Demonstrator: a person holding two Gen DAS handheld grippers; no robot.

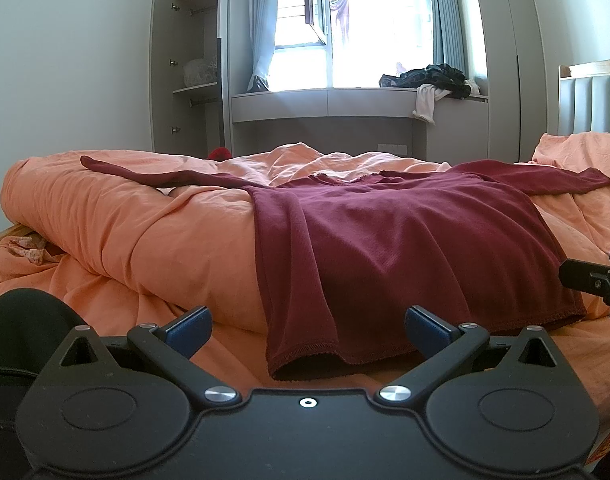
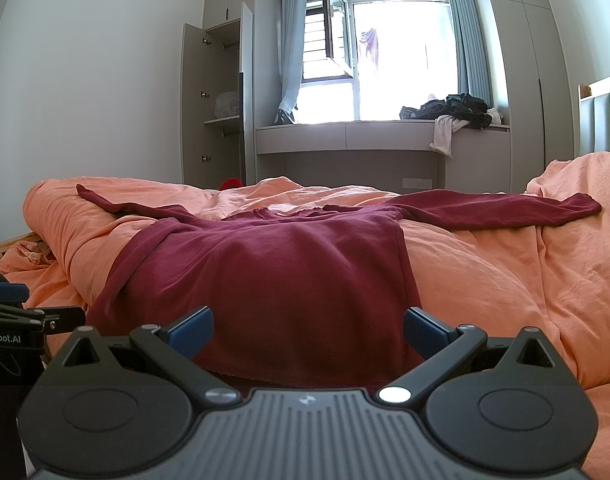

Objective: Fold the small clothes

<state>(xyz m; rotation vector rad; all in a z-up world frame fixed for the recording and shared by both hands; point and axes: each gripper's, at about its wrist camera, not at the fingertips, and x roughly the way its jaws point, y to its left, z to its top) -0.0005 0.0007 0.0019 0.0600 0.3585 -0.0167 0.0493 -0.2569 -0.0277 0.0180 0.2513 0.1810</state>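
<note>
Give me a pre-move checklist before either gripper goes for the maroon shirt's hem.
1. Left gripper open, holding nothing: ok.
2. Right gripper open, holding nothing: ok.
3. Maroon shirt spread on the orange duvet, both sleeves out sideways: ok.
4. Hem within view of both grippers: ok.
5. Shirt lying flat: not ok, it drapes over a duvet hump with wrinkles.
6. Nothing lying on the shirt: ok.

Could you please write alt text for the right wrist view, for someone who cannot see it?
A dark red long-sleeved top lies spread flat, sleeves out, on a rumpled orange duvet, just ahead of the open right gripper. Behind are a bright window and an open wardrobe.
</note>
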